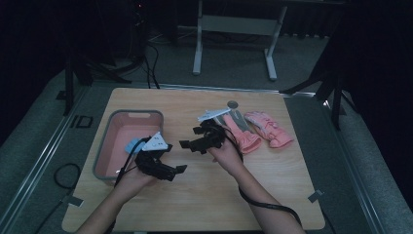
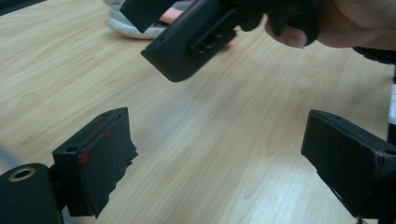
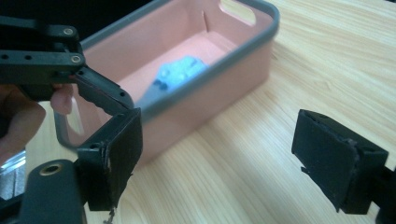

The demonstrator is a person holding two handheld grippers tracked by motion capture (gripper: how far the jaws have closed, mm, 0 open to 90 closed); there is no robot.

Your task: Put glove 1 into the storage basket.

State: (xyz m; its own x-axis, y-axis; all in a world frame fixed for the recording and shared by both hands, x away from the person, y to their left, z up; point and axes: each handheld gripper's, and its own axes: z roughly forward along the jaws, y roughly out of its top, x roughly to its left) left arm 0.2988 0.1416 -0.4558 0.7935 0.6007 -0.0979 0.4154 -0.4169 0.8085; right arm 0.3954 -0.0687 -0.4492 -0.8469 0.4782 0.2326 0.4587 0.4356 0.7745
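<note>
Pink gloves (image 1: 258, 129) lie just beyond our right gripper (image 1: 202, 139), cuffs toward us; our left gripper (image 1: 168, 170) is farther. Both jaws stand apart, empty.

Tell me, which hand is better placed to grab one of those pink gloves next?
Probably the right. The right gripper, jaws open and empty, sits just beside the pink gloves. The left gripper hangs by the pink bin, farther off.

Pink gloves (image 1: 258, 130) lie flat near the table's (image 1: 219, 204) far-right edge.
</note>
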